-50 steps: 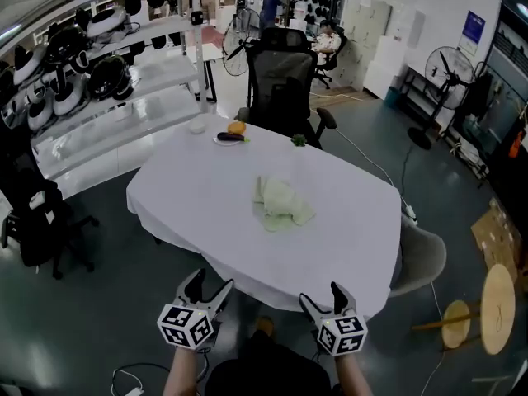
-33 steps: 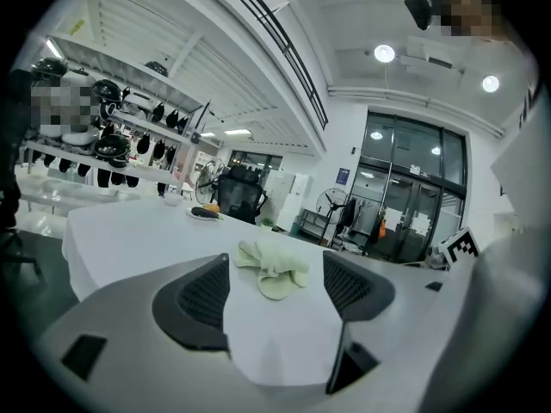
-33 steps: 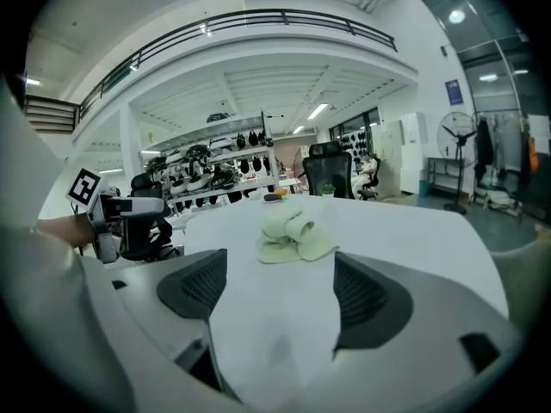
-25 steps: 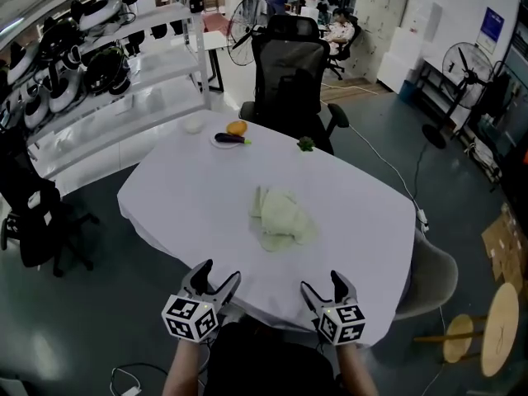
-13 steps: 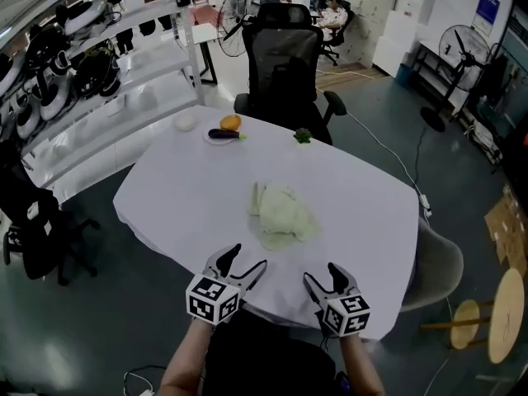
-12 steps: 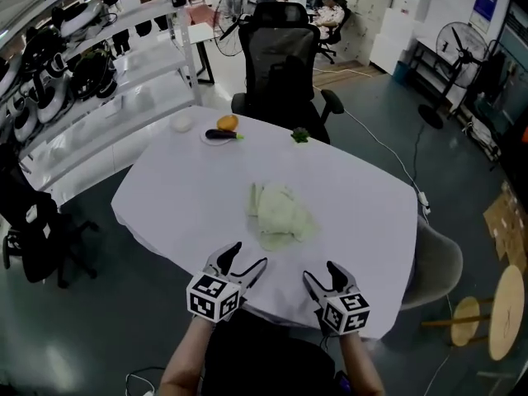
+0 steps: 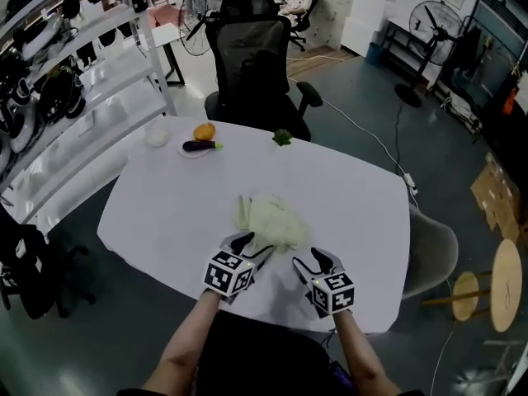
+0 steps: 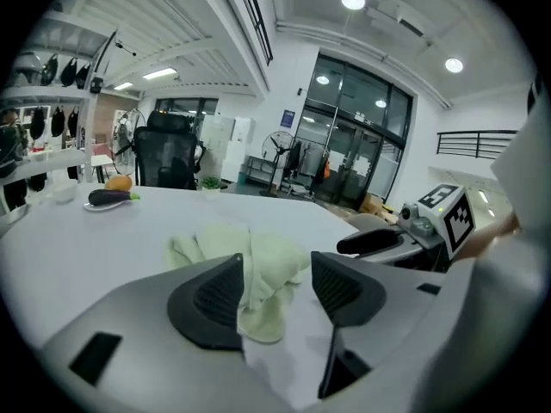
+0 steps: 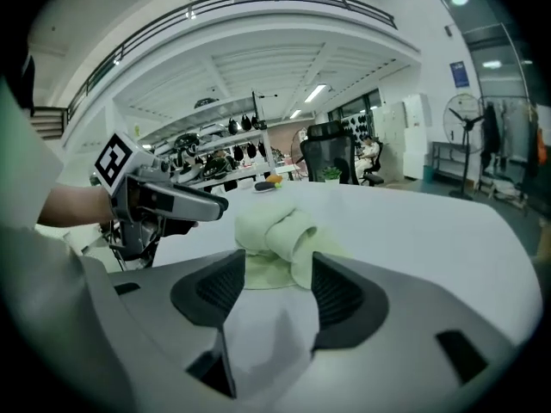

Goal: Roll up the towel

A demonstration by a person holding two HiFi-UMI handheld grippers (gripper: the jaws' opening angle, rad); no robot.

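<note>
On the white office table [image 7: 346, 188], towel [image 7: 268, 217] before left tool [image 7: 254, 246] and right tool [image 7: 308, 261], both released, jaws narrowing, empty

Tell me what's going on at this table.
A person is at the white-covered oval table with a two-jaw gripper in each hand, both at the near edge of a crumpled pale green towel. The left gripper has its jaws apart with a flap of the towel showing between them, not pinched. The right gripper is open just short of the cloth with nothing between its jaws. Both sets of jaws have just been closing. The towel is not yet rolled.
</note>
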